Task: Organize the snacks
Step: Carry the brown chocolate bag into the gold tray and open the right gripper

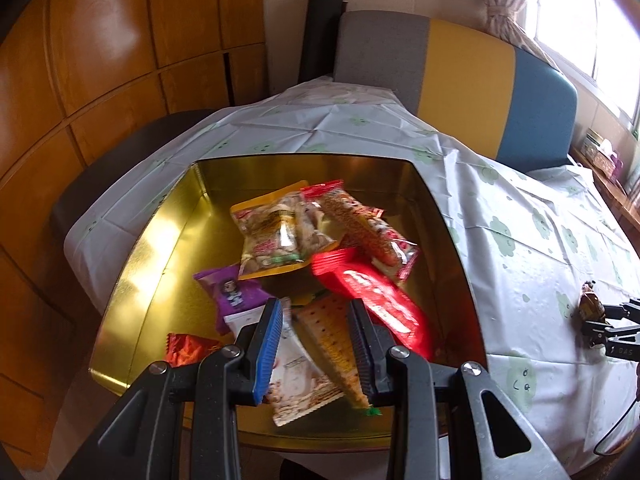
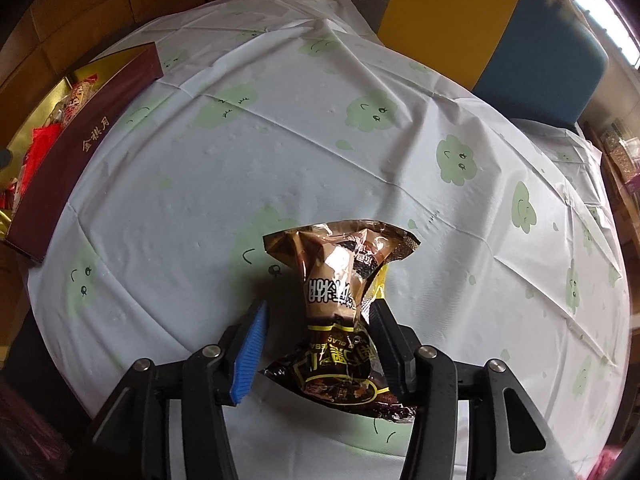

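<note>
The brown snack packet [image 2: 340, 304] lay low-centre in the right wrist view on the tablecloth [image 2: 240, 168], light, crinkly and probably slippery; its pinched waist looked best to grab. The right gripper [image 2: 320, 348] straddled it, jaws parted. The left gripper [image 1: 316, 344] clamped cracker packets [image 1: 320, 356] above the gold tin [image 1: 160, 240].

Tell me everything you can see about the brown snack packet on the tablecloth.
The brown snack packet is a glossy foil pouch, brown and gold on top, darker at the near end, with printed lettering. It is crumpled and pinched at the middle, lying on the tablecloth between the right gripper fingers; the blue pad stands clear, the black one is at its edge.
</note>
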The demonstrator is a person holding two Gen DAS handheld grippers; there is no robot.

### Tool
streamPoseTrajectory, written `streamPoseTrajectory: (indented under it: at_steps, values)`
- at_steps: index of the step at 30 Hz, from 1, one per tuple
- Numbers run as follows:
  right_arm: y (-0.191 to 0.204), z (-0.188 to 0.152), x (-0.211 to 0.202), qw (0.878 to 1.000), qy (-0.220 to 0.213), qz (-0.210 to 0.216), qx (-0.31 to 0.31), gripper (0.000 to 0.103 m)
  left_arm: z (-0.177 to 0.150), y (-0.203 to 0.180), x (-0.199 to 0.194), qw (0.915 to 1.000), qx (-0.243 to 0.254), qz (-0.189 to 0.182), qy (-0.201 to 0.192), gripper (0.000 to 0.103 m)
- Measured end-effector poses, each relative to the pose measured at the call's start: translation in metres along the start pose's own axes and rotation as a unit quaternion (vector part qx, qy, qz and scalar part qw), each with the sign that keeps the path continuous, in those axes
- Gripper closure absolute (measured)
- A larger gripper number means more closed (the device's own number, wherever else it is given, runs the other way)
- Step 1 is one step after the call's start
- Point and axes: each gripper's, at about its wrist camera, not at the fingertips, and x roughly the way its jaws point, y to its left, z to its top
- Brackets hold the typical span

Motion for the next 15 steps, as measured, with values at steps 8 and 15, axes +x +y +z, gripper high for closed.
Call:
streamPoseTrajectory:
  at_steps: [8, 15]
  values:
    - [-0.029, 0.003, -0.008, 0.997, -0.011, 0.028, 0.066, 0.049, 0.0, 0.023, -0.002, 0.9995, -0.031, 0.005, 0.003, 0.069]
    - [-0.006, 0.0, -0.002, 1.0, -0.008, 0.011, 0.024, 0.081, 0.001, 0.026, -0.005, 0.9994, -0.034, 0.003, -0.002, 0.069]
